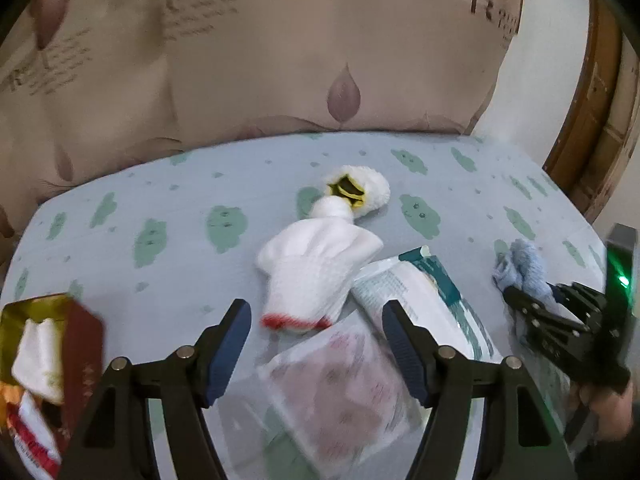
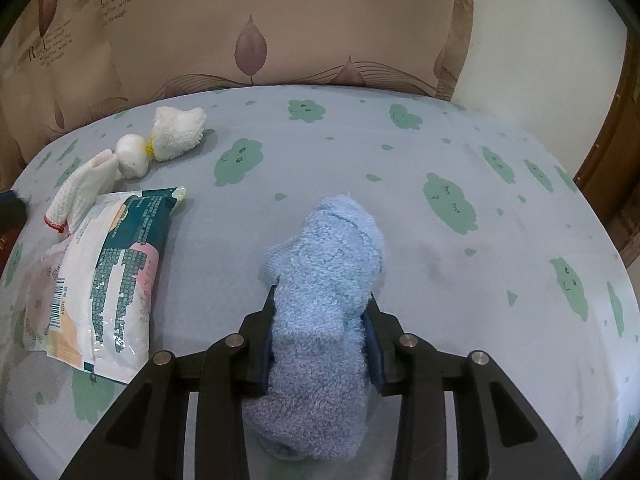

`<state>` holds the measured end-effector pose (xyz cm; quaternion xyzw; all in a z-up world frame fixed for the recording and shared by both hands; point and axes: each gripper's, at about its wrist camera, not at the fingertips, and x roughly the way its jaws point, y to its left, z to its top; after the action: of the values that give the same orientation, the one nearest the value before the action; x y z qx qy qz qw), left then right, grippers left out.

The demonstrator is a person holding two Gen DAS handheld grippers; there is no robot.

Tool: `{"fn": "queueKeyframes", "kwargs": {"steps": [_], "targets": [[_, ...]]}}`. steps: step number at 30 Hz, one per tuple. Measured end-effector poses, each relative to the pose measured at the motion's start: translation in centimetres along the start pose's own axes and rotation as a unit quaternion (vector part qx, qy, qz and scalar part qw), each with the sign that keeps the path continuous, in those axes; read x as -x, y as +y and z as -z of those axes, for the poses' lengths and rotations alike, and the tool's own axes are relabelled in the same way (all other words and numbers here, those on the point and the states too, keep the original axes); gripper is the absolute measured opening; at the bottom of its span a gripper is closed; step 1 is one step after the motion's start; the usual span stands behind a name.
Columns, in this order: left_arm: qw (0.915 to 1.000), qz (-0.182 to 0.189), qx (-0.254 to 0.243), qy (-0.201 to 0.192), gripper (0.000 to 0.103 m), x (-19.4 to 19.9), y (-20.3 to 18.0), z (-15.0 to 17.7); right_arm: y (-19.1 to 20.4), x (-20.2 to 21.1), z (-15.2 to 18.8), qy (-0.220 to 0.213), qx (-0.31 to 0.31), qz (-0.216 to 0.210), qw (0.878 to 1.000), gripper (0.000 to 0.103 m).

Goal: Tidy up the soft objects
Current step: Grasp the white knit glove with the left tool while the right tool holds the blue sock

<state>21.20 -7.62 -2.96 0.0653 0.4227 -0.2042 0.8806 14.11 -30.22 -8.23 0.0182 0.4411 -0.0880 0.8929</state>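
Note:
My left gripper [image 1: 316, 316] is open, with nothing between its blue pads; it hovers over the red cuff of a white knit glove [image 1: 316, 272] and a clear pinkish packet [image 1: 352, 384]. Beyond the glove lies a fluffy white towel toy [image 1: 360, 190] with a yellow and black patch. My right gripper [image 2: 320, 312] is shut on a rolled light blue towel [image 2: 328, 264], whose far end rests on the bed. In the left wrist view the right gripper [image 1: 532, 300] and blue towel [image 1: 520, 268] sit at the right. The glove [image 2: 84, 192] and white toy [image 2: 176, 132] lie far left in the right wrist view.
A teal and white wipes pack [image 2: 116, 280] lies beside the glove [image 1: 420, 284]. An open gold-lined box [image 1: 44, 364] with white and red soft items stands at the left edge. The cloud-print sheet [image 2: 440, 152] is backed by a padded leaf-print headboard [image 1: 280, 60]. A hand [image 1: 608, 412] holds the right gripper.

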Motion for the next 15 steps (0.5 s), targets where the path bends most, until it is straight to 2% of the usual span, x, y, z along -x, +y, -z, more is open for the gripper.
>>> {"fn": "queueKeyframes", "kwargs": {"steps": [4, 9, 15], "targets": [[0.9997, 0.004, 0.011, 0.022, 0.07, -2.9, -0.5, -0.9, 0.0, -0.1, 0.0, 0.0, 0.001, 0.0, 1.0, 0.035], [0.9982, -0.034, 0.04, 0.028, 0.07, -5.8, 0.4, -1.8, 0.0, 0.0, 0.0, 0.0, 0.0, -0.001, 1.0, 0.035], [0.9957, -0.041, 0.073, 0.039, 0.07, -8.2, 1.7, -2.3, -0.1, -0.1, 0.1, 0.0, 0.001, -0.002, 1.0, 0.035]]}}
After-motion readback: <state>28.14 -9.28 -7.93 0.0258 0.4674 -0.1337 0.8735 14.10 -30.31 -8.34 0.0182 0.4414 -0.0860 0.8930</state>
